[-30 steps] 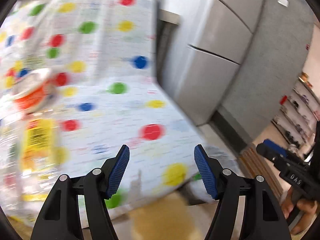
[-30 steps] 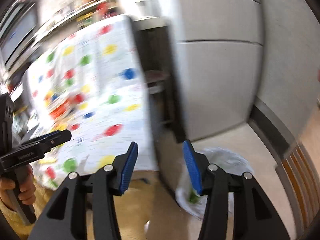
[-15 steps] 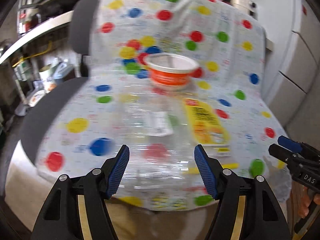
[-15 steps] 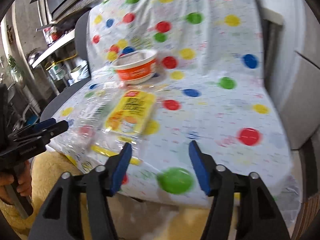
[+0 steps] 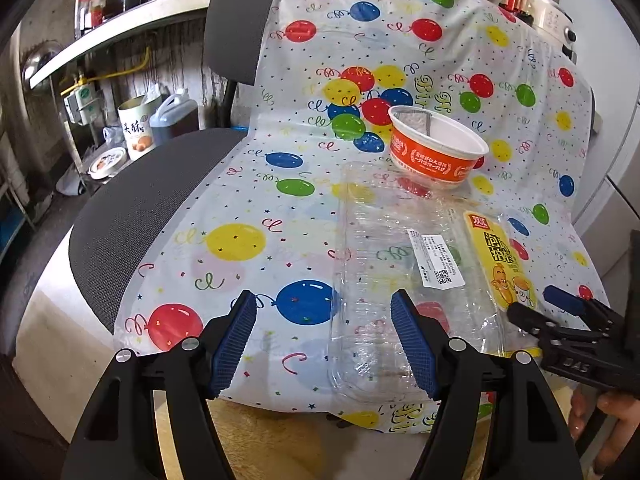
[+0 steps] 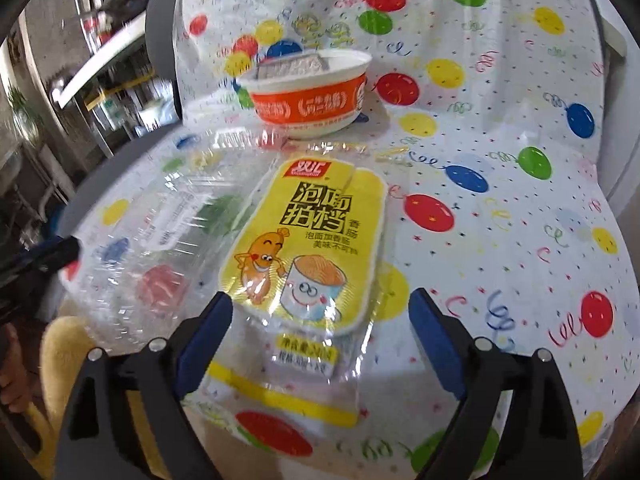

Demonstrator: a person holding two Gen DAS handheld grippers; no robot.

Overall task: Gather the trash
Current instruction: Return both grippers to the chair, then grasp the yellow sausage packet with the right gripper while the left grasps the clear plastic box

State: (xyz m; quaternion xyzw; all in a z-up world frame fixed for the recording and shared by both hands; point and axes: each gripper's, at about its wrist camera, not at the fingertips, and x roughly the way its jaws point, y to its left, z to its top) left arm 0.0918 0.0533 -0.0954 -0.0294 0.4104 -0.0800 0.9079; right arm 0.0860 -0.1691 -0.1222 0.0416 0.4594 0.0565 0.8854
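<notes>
Trash on balloon cloth (image 5: 248,216), one orange bowl (image 5: 436,152), one clear tray (image 5: 384,280), one yellow wrapper (image 6: 312,248), both tools (image 5: 324,344) (image 6: 320,344) released

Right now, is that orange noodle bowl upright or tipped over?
Upright. The orange noodle bowl sits base down on the balloon-print cover, rim up, its foil lid peeled partway back.

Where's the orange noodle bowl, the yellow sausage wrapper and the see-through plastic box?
orange noodle bowl (image 6: 308,106), right wrist view, on its orange side band.
yellow sausage wrapper (image 6: 316,236), right wrist view, on its printed yellow front.
see-through plastic box (image 5: 376,280), left wrist view, on its clear lid.
</notes>
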